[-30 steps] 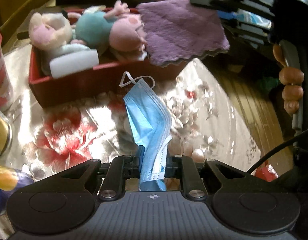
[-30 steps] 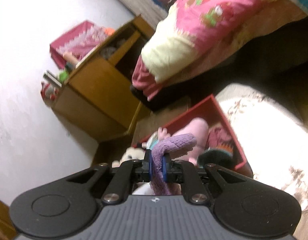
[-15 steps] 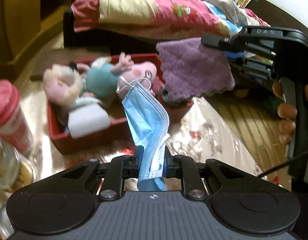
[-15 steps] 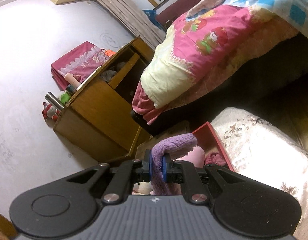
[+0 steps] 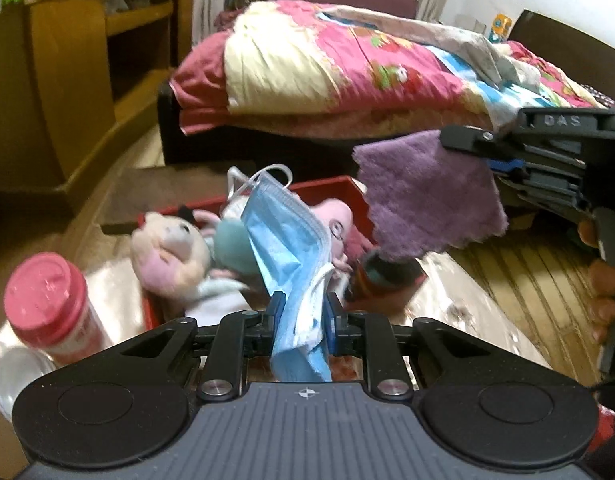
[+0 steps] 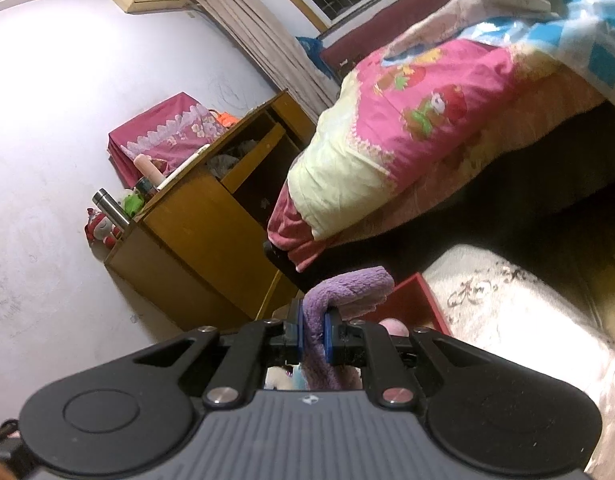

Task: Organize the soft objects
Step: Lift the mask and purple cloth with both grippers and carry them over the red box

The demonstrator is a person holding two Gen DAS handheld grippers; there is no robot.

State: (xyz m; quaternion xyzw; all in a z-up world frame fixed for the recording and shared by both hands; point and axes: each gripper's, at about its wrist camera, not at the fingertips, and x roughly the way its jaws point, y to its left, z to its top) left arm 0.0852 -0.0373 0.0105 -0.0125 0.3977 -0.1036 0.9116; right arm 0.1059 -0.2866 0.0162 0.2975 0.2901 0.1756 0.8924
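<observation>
**Bedroom, floral-covered table: soft items over red bin**

Red bin (image 5: 331, 188) on floral table cover (image 5: 459, 300), holding plush toys (image 5: 171, 248). Above bin: blue face mask (image 5: 291, 248) pinched in left gripper (image 5: 301, 312); purple cloth (image 5: 423, 196) clamped in right gripper (image 6: 312, 332).

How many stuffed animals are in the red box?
2 that I can make out. A pale pink plush lies at the left end of the red box; a pink pig in teal lies beside it, partly behind the blue face mask. More may be hidden.
</observation>
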